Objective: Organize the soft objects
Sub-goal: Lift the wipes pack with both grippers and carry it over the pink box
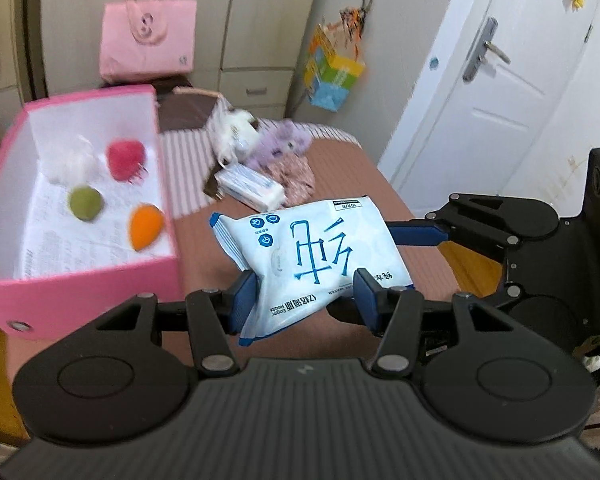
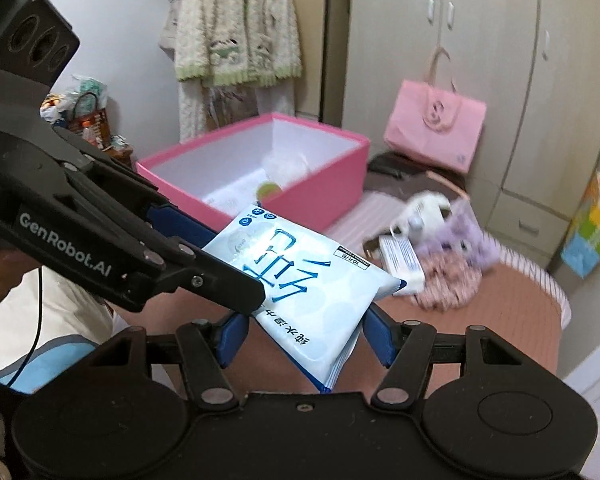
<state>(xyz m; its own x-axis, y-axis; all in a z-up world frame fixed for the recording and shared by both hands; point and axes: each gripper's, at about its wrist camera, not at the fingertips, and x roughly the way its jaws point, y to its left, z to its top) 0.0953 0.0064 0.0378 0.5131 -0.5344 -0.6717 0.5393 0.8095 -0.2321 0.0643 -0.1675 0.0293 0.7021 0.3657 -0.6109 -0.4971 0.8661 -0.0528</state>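
blurring hides detail in the pink box (image 1: 100,276) contents.

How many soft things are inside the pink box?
4 in the pink box: a white fluffy one at the back, a red one beside it, a green one in the middle, an orange one nearest. More may hide behind the front wall.

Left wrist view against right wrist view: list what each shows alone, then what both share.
Only the left wrist view: a white door, plus a red ball and an orange ball in the box. Only the right wrist view: a cream knitted cardigan hanging on the wall. Both: the light blue wet-wipe pack clamped by the left gripper and right gripper, and the pink open box.
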